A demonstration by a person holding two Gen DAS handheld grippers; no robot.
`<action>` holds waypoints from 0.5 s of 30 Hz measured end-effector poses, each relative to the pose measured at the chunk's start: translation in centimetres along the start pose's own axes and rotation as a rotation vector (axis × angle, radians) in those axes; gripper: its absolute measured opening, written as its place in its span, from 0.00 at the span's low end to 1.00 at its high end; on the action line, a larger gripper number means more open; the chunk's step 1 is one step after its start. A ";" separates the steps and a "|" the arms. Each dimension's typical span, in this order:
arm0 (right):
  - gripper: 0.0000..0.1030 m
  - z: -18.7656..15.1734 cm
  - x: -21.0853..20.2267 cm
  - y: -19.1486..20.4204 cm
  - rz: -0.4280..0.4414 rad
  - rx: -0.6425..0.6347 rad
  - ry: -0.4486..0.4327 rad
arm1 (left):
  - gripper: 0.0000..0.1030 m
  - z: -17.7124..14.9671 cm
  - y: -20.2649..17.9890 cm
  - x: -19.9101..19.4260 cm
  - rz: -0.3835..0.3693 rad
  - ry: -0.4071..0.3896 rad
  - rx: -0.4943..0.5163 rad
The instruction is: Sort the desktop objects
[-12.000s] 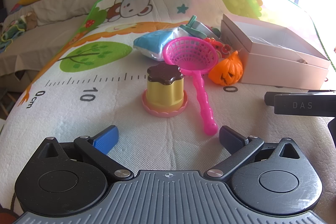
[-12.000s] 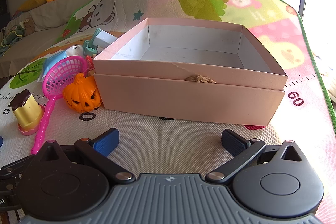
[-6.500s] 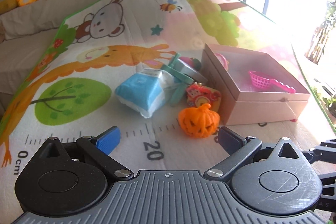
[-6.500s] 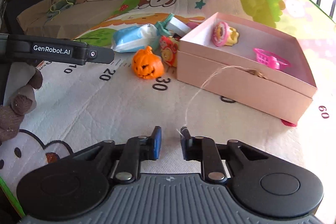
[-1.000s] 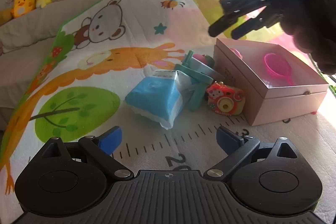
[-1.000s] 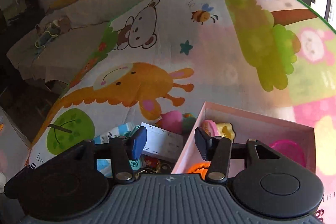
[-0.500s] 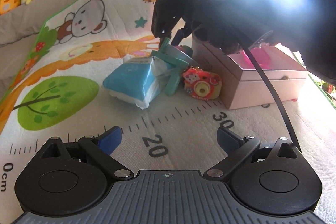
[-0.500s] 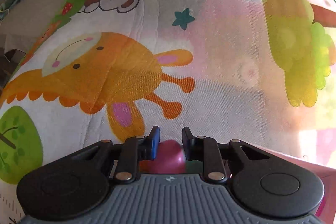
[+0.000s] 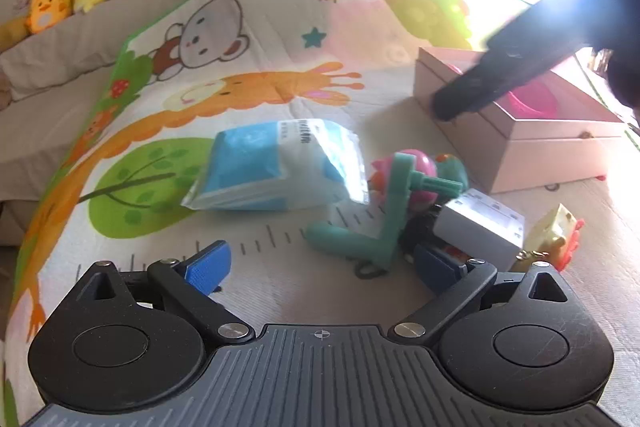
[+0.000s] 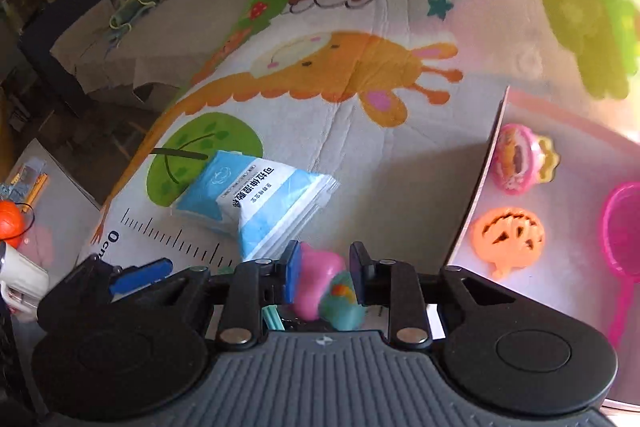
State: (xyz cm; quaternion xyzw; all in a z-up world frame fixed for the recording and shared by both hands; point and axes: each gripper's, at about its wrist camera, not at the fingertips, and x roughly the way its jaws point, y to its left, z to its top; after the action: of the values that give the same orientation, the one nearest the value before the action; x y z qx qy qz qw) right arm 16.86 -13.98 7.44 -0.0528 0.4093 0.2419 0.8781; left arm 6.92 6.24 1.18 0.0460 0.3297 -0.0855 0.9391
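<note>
Pink-green toy (image 10: 324, 287) in right gripper (image 10: 325, 277)

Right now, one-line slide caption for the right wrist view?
Right hand-held gripper carries a pink-and-teal toy beside the pink box holding the orange pumpkin.

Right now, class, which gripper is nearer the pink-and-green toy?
Right. The right gripper has the pink-and-green toy between its fingers; the left gripper sits open, short of it.
</note>
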 end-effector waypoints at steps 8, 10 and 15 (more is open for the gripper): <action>0.82 -9.7 -4.3 1.7 0.001 -0.055 -0.051 | 0.98 2.8 3.7 -0.9 0.152 -0.057 -0.157; 0.82 -10.8 -3.0 1.9 0.007 -0.045 -0.049 | 0.98 3.2 3.7 -2.2 0.113 -0.086 -0.161; 0.46 -11.4 -1.3 1.6 0.001 -0.006 -0.076 | 0.98 3.1 1.5 -4.4 -0.040 -0.106 -0.073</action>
State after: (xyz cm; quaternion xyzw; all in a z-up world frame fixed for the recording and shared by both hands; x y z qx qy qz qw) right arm 7.46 -16.42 1.05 -0.0460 0.3749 0.2453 0.8928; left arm 5.72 7.84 6.33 0.0005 0.2833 -0.0945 0.9544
